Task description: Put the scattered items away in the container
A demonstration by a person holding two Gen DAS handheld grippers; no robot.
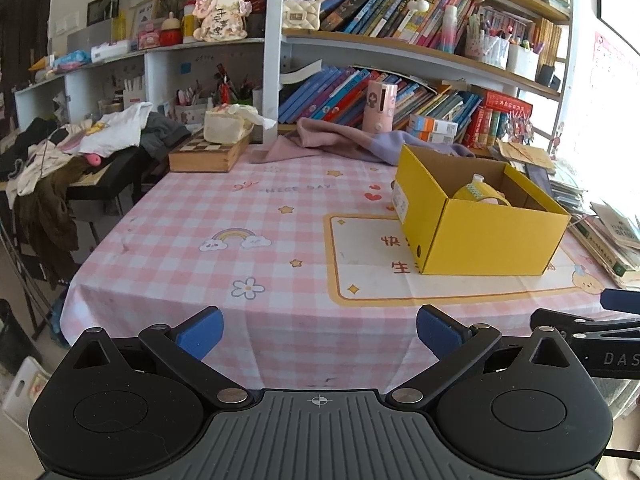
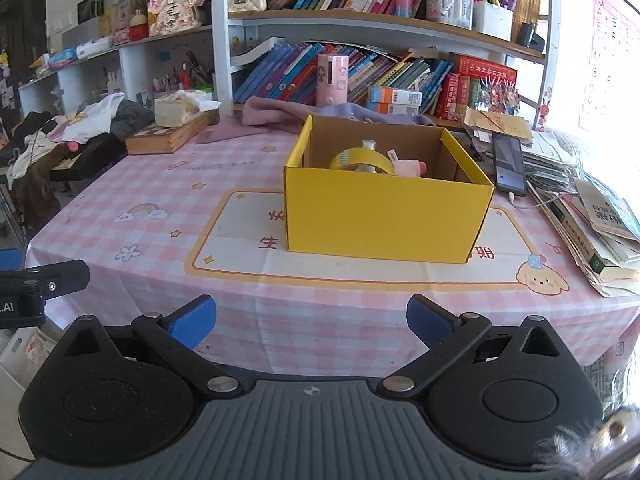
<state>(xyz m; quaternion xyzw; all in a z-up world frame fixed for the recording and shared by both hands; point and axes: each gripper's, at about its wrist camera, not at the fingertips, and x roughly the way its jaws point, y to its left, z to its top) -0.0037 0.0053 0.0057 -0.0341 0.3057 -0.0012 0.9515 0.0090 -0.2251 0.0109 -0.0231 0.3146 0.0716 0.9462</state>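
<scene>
An open yellow cardboard box [image 1: 480, 236] [image 2: 384, 220] stands on the pink checked tablecloth [image 1: 224, 224] [image 2: 160, 184]. Inside it lie a yellow tape roll [image 2: 362, 161] [image 1: 482, 194], a small white bottle [image 2: 368, 145] behind it and a pink item [image 2: 408, 168]. My left gripper [image 1: 319, 334] hovers at the table's near edge, open, with nothing between its blue fingers [image 1: 200, 334]. My right gripper [image 2: 311, 322] is likewise at the near edge in front of the box, open and empty, blue fingers [image 2: 428, 320] spread wide.
A pink and purple cloth [image 1: 340, 140] lies behind the box. A chessboard box [image 1: 204, 154] with a tissue pack sits at the back left. Books and papers [image 2: 592, 232] and a phone [image 2: 509, 164] pile up on the right. Bookshelves [image 2: 360, 20] line the back; clothes [image 1: 60, 148] heap at the left.
</scene>
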